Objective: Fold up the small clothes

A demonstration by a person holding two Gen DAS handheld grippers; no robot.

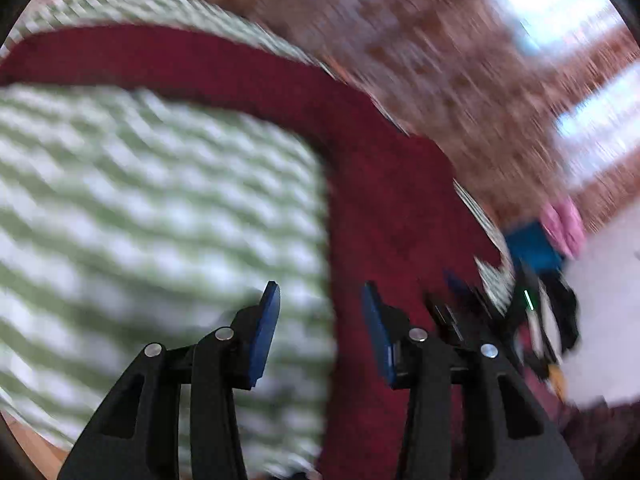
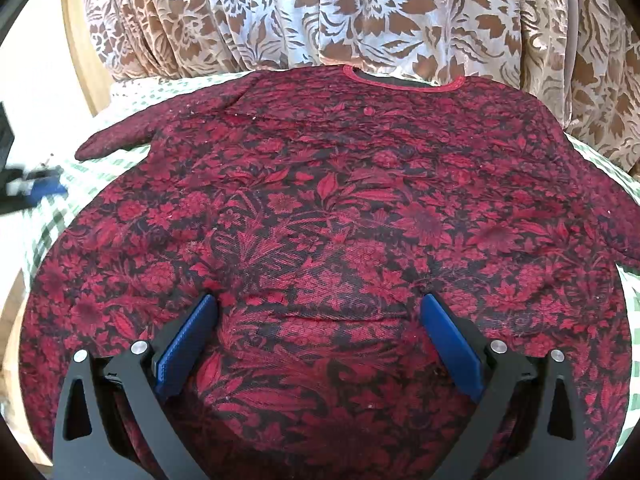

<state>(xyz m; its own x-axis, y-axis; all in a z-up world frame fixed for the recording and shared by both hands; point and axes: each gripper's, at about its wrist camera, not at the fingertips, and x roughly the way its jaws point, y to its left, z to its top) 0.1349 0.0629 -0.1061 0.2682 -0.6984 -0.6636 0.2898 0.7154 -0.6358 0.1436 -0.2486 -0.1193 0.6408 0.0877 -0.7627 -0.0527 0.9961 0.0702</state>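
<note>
Red flowery shirt (image 2: 340, 208) lies flat on the checked cloth (image 1: 140, 200). Both claws, left claw (image 1: 320, 328) and right claw (image 2: 320, 344), are spread wide, holding nothing. Best to pinch a sleeve (image 2: 116, 140) edge and fold it inward smoothly.

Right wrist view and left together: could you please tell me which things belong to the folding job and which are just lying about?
For the job:
red floral top, spread flat
right tool, open over its hem
left tool, open beside its sleeve

Lying about:
checked cloth underneath
patterned curtain behind
</note>
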